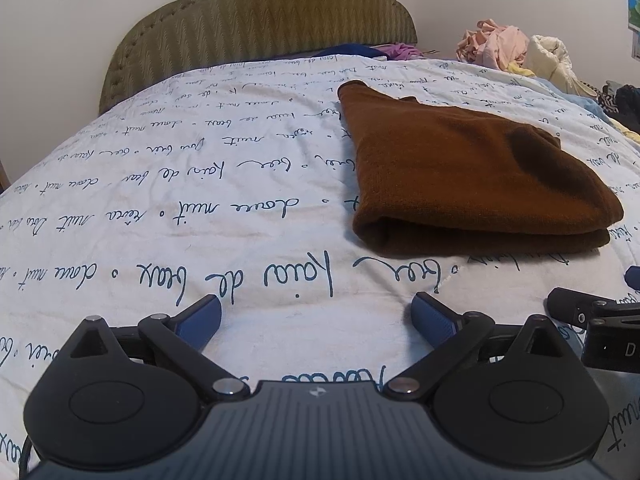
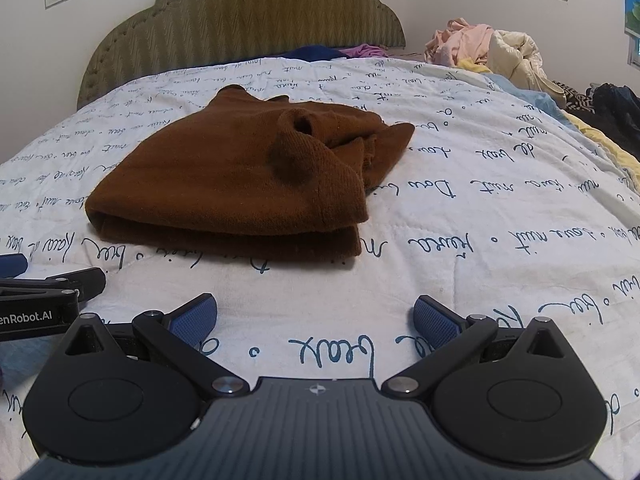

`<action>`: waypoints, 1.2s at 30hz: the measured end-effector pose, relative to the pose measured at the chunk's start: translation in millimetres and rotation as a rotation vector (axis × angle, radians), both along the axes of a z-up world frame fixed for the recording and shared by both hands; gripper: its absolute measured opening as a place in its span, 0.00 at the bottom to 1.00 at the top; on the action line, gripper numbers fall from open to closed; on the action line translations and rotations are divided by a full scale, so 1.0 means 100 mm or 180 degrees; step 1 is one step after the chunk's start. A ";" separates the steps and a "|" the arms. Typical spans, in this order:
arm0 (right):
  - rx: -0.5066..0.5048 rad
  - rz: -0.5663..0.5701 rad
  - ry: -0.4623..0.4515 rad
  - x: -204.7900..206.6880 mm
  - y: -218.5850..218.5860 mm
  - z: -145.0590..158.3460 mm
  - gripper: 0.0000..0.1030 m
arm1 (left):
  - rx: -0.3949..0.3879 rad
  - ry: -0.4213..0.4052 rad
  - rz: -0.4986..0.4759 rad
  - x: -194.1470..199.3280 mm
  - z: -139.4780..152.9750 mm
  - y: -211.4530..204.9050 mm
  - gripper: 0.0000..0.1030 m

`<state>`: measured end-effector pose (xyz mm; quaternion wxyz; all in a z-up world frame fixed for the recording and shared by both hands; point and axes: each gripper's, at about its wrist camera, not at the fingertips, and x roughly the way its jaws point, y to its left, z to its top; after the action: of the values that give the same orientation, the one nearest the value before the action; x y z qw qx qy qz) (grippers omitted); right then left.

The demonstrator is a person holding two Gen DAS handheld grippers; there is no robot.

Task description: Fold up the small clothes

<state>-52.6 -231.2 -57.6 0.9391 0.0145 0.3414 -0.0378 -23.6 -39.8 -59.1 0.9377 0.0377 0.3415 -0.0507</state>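
Knitwear, a brown sweater [image 2: 232, 184], lies folded on the bed's script-printed quilt [image 2: 460, 240], headboard [image 2: 240, 20] beyond it. Its long fold edge runs crosswise, ahead of both grippers, probably nearer the right gripper [image 2: 316, 320]. That and the left gripper [image 1: 316, 320] gape wide and empty. The knit looks soft, thick, one cuff standing open.

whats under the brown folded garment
The brown folded garment lies on the white quilt with script print. Whatever sits between its layers is hidden.
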 end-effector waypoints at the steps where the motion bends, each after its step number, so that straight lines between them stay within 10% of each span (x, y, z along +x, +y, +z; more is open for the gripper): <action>1: 0.0002 0.0001 -0.0001 0.00 0.00 0.00 1.00 | -0.0005 0.0002 0.0002 0.00 0.00 0.00 0.99; 36: -0.0035 -0.0006 0.0016 -0.01 0.01 -0.01 1.00 | -0.0016 0.0004 0.0008 0.01 0.00 0.01 1.00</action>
<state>-53.9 -230.3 -58.8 0.9383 0.0095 0.3434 -0.0406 -22.9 -38.8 -59.5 0.9377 0.0348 0.3420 -0.0504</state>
